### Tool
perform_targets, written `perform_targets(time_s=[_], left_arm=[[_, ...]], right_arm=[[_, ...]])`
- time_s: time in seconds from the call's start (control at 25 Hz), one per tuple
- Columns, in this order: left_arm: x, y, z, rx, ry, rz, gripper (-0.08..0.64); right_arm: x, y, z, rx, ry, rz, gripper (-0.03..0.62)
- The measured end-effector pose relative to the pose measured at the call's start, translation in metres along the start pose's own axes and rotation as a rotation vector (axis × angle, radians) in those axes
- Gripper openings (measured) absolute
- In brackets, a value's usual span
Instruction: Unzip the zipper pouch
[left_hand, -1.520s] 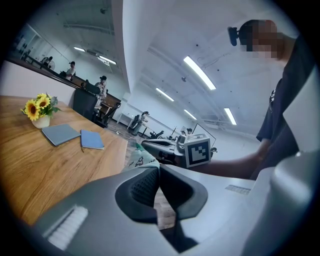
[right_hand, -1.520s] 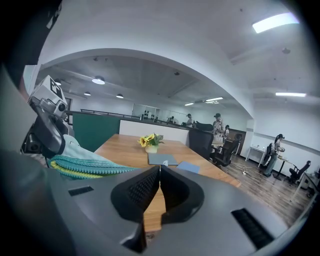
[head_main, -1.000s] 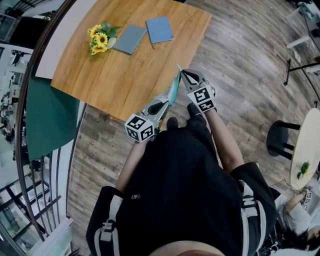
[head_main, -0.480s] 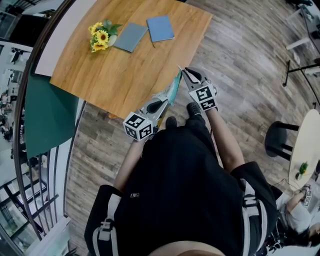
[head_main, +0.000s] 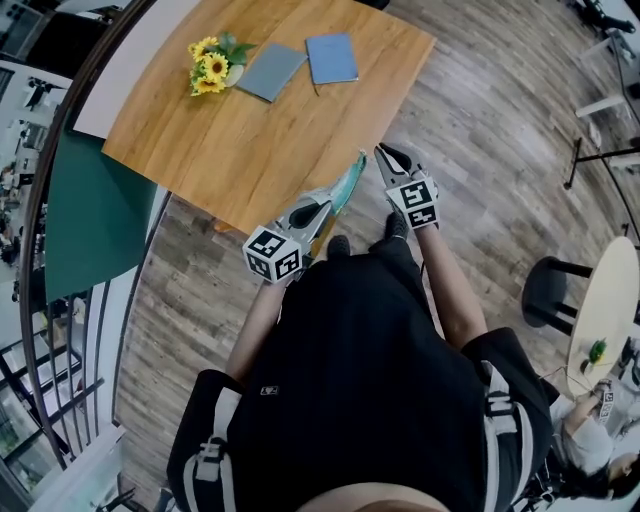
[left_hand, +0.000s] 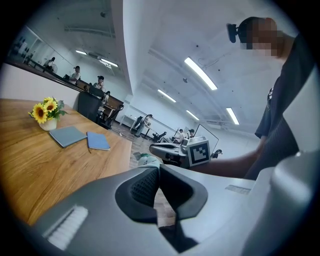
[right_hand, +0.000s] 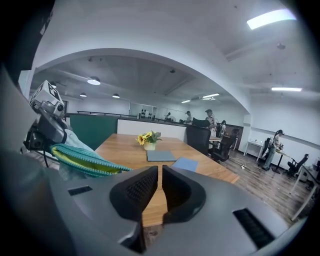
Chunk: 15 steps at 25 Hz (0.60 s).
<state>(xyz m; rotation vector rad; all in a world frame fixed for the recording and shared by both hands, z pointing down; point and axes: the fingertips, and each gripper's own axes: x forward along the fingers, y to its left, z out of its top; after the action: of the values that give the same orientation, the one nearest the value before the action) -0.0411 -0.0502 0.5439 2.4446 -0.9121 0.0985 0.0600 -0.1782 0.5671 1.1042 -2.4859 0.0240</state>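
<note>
Left gripper (head_main: 327, 206): jaws pressed together, clamping one end of the teal fabric zipper pouch (head_main: 349, 184). In the left gripper view a bit of its fabric shows just past the tips.

The pouch is held edge-on in the air off the near edge of the rectangular wooden table (head_main: 270, 140), at 1 o'clock from the left gripper.

Right gripper (head_main: 384, 154): at 2 o'clock from the pouch and apart from it. Its jaws have just been opening a crack. Nothing is between them and the pads touch nothing.

In the right gripper view the pouch lies at 9 o'clock of the jaws. Yellow-green lining shows under the teal toothed edge, so I judge the mouth at least partly open. I cannot make out the pull tab.

Step in hand (judgement): let-go after a pull, or a re-grip.
- Keep the left clamp firm so the pouch stays taut.
- If any teeth are still meshed, pinch the tab only, not the fabric.
- Draw straight along the zipper line, away from the left gripper, with no sideways twist.

Count:
- pouch: 1
- grippers: 2
- notebooks: 2, a grey-blue notebook (head_main: 272, 70) and a blue notebook (head_main: 332, 58), at 12 o'clock on the tabletop
- bunch of yellow sunflowers (head_main: 210, 68): 1, at 11 o'clock
</note>
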Motion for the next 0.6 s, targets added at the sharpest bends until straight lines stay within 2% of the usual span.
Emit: perform_targets(time_s=[0.6], left_arm=[[-0.007,0.022,0.005,-0.015,-0.035,0.068,0.003]], right_arm=[[-0.004,0.031,-0.015,-0.001,0.023,0.091,0.025]])
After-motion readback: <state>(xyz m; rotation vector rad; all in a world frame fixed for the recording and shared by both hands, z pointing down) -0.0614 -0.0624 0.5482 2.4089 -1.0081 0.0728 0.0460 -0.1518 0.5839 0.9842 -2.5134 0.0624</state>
